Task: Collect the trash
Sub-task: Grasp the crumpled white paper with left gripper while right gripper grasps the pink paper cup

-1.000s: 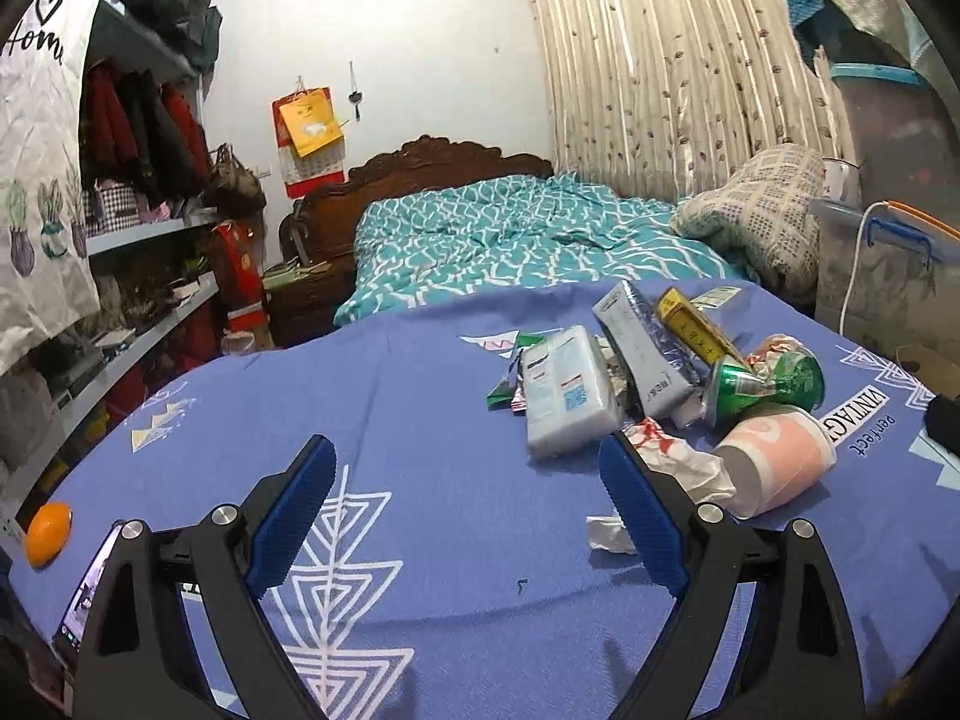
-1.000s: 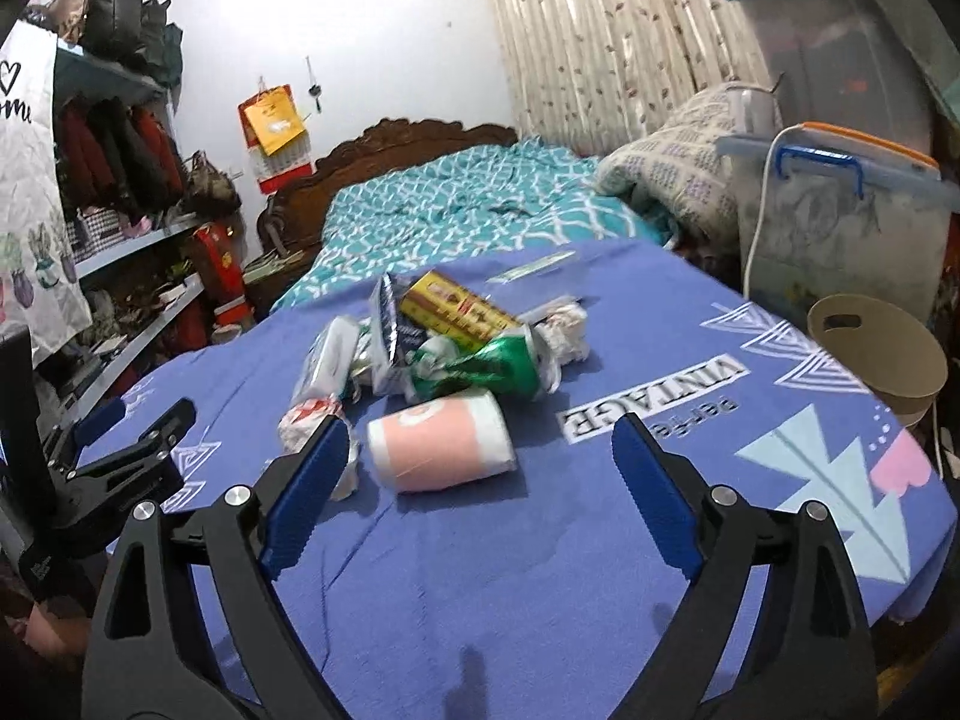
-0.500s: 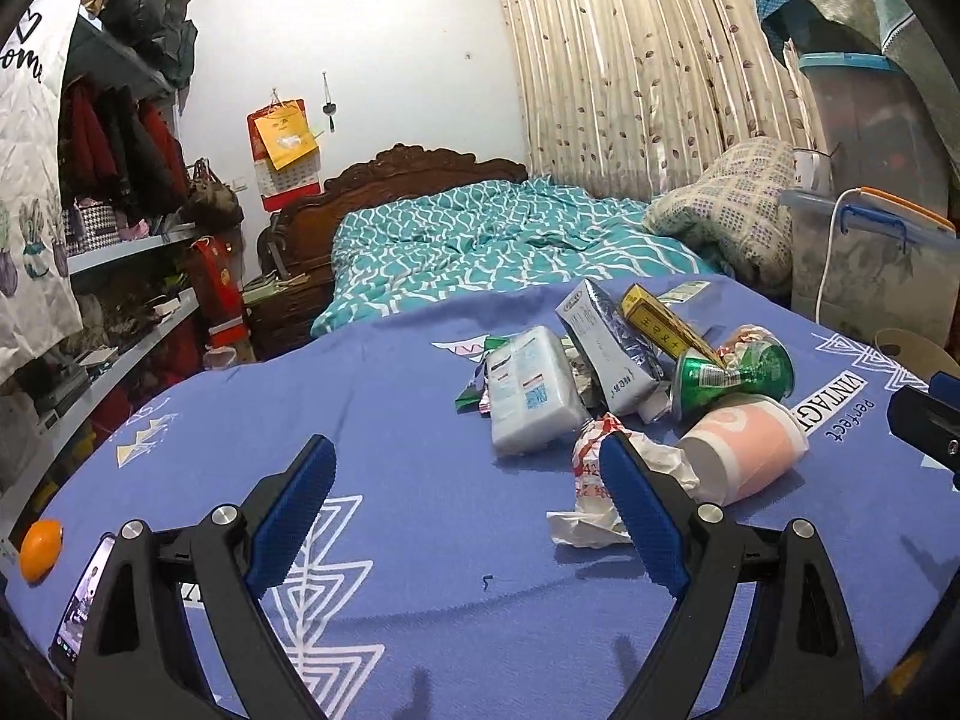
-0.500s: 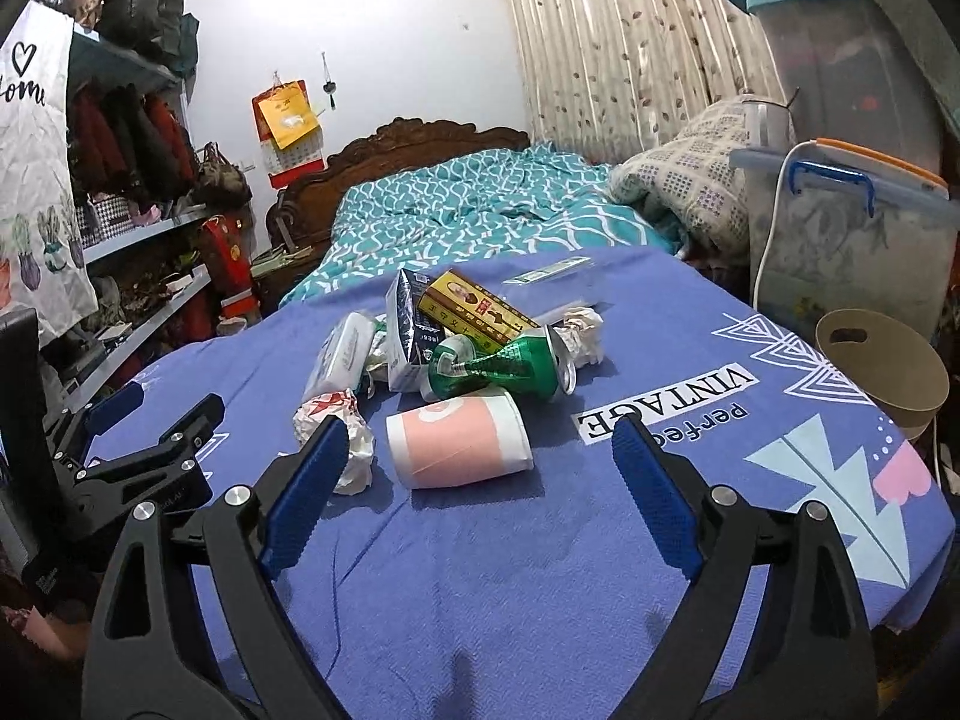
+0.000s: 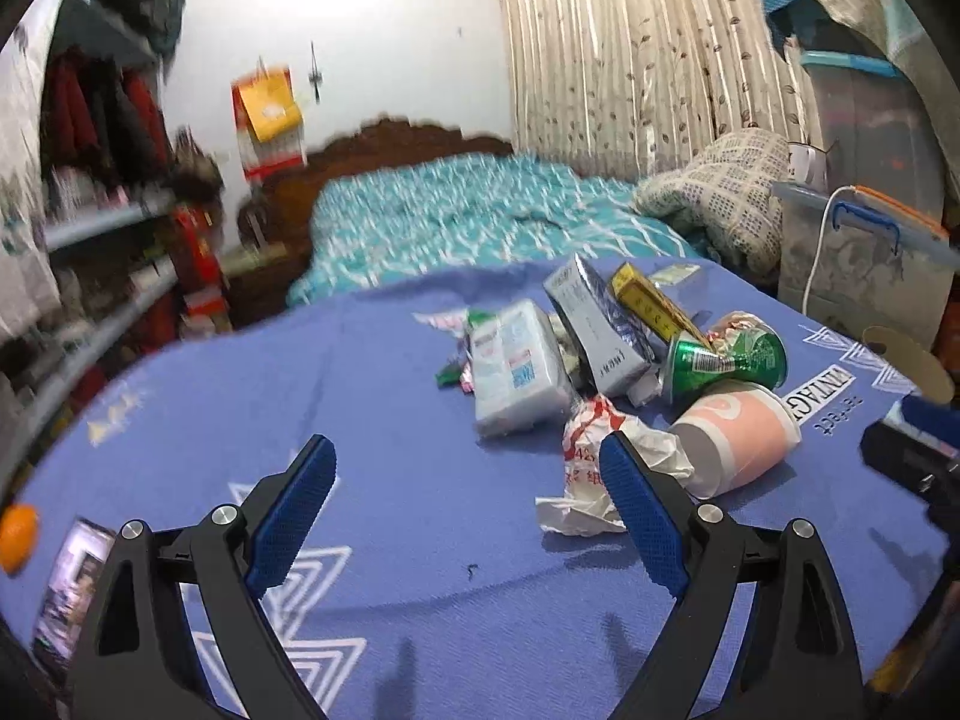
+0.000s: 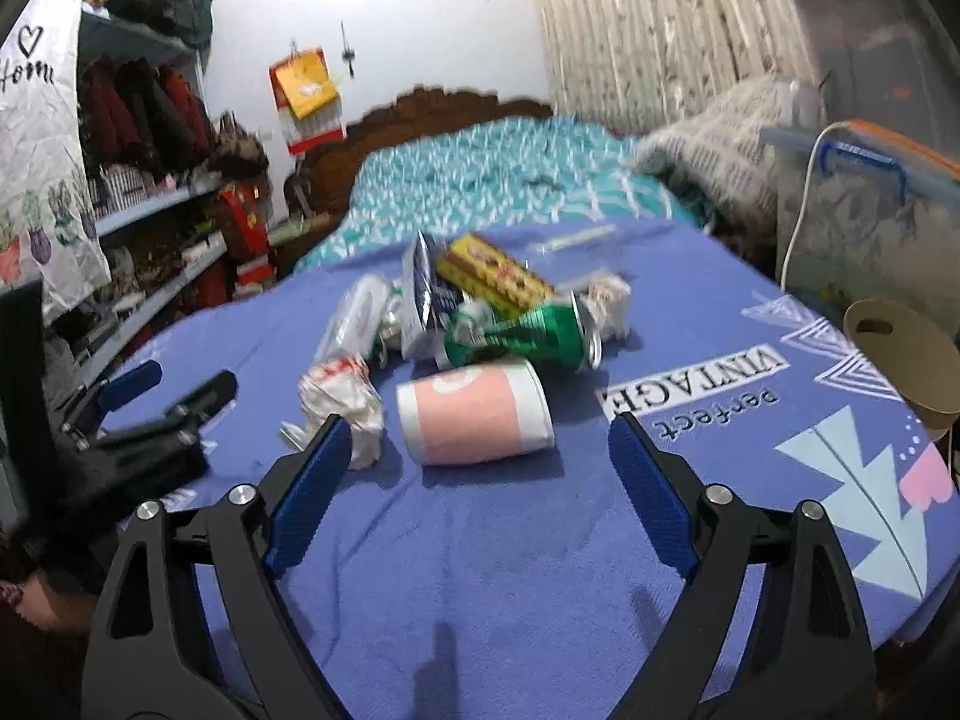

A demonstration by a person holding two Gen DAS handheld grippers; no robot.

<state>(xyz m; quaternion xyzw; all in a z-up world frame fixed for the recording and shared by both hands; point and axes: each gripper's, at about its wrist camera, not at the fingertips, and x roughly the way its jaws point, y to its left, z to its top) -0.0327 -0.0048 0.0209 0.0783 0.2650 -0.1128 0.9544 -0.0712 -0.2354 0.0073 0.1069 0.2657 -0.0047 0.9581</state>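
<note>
A pile of trash lies on the blue tablecloth (image 5: 372,420): a pink paper cup (image 5: 735,441) on its side, a crushed green can (image 5: 723,357), a crumpled white-and-red wrapper (image 5: 591,450), a white tissue pack (image 5: 513,369), a silver-blue packet (image 5: 597,324) and a yellow box (image 5: 651,303). My left gripper (image 5: 468,504) is open and empty, its right finger just in front of the wrapper. My right gripper (image 6: 480,480) is open and empty, just short of the pink cup (image 6: 474,414), with the can (image 6: 522,336) and wrapper (image 6: 342,399) behind it.
A tan round bin (image 6: 906,354) stands off the table's right edge, below a clear storage box (image 6: 864,210). A phone (image 5: 72,588) and an orange (image 5: 18,531) lie at the table's left edge. Shelves (image 6: 150,210) stand on the left, a bed (image 6: 492,180) behind.
Both grippers have moved closer to the trash pile. The left one has shifted right towards the wrapper; the right one has closed in on the pink cup. Both stay open.
</note>
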